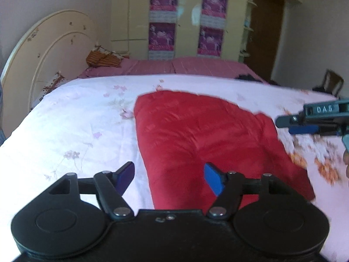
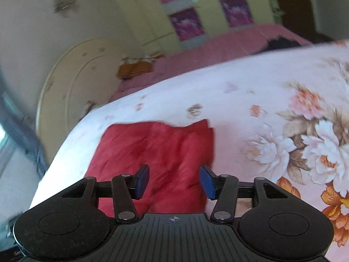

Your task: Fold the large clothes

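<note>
My left gripper (image 1: 169, 178) and right gripper (image 2: 174, 181) both hang with jaws spread, holding nothing, above the red garment (image 1: 209, 144) lying at centre frame on the floral bedspread (image 1: 82, 118). Only the left view catches my right gripper at its right edge; only the right view shows the big orange and white blooms (image 2: 316, 152) at its right.

Left gripper (image 1: 169, 178) seen from own wrist camera: two blue-padded fingers spread wide apart, nothing between pads, black linkage arms angled outward. Right gripper (image 2: 174, 182) likewise parted in own view, blue pads facing each other across empty gap, holding nothing. Right gripper (image 1: 305, 123) also visible at right edge of left view, seen side-on, pointing leftward, level with left gripper's reach; sliver of person's hand (image 1: 346, 161) just below it, blurred
</note>
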`<state>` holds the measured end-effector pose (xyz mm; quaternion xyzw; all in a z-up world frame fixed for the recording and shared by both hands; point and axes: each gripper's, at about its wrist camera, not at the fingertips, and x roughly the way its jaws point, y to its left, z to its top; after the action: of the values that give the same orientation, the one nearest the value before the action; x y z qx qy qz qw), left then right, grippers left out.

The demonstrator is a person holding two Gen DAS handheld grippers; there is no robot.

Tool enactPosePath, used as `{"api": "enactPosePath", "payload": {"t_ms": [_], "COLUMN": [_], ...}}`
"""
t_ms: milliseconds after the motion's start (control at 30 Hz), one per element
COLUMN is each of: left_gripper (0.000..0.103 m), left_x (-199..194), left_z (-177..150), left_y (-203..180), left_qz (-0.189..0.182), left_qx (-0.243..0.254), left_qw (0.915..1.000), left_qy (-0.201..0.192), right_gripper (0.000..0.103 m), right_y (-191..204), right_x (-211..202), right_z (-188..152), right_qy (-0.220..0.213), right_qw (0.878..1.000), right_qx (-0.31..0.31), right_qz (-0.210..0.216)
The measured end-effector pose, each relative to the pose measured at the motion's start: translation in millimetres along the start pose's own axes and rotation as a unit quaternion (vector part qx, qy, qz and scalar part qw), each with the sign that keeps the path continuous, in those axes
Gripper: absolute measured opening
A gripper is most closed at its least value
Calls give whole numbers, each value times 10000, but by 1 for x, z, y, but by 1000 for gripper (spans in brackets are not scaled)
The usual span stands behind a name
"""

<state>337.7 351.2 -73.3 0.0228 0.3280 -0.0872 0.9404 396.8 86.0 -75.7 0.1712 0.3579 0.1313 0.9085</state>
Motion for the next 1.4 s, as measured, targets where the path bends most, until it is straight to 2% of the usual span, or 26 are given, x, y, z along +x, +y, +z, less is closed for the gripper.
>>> {"api": "enactPosePath", "payload": {"t_ms": [67,200,367,600,700,800,867,900,933,967,1100,1333,1400], "left_gripper": [63,64,64,64,70,83,94,95,99,102,103,103,103], "left_x": [3,15,17,15,14,9,2,-2,-8,-15,-47,-110,-133], "left_z": [-8,-21,-22,-18,-15,-14,-14,-14,-14,-15,-24,-48,-56], "left_y": [-8,-8,-7,-9,-12,-17,-20,-22,-25,-28,-44,-88,-101], "left_qz": [95,187,192,290,350,470,572,583,621,697,970,1258,1208], "left_qx": [105,-25,-73,-253,-322,-409,-509,-562,-608,-649,-748,-697,-582], "left_qw": [9998,9993,9992,9984,9978,9968,9956,9952,9948,9942,9913,9879,9898], "left_qy": [124,312,342,407,459,496,535,541,533,509,475,590,483], "right_gripper": [52,52,52,55,56,58,67,78,82,83,90,92,92], "right_y": [13,21,8,-19,-12,-6,1,6,10,13,15,12,15], "right_x": [2,26,50,56,52,51,46,41,32,21,-20,-103,-128], "right_z": [-16,-44,-57,-60,-59,-52,-47,-44,-43,-43,-55,-88,-100], "right_qy": [107,378,526,630,694,828,953,951,879,785,605,535,467], "right_qw": [9995,9956,9957,9979,9973,9957,9933,9916,9907,9906,9913,9931,9925], "right_qx": [-285,-739,-613,12,-114,-295,-482,-622,-743,-840,-911,-948,-1065], "right_qz": [-42,-426,-459,-167,-204,-297,-435,-612,-724,-745,-730,-433,-387]}}
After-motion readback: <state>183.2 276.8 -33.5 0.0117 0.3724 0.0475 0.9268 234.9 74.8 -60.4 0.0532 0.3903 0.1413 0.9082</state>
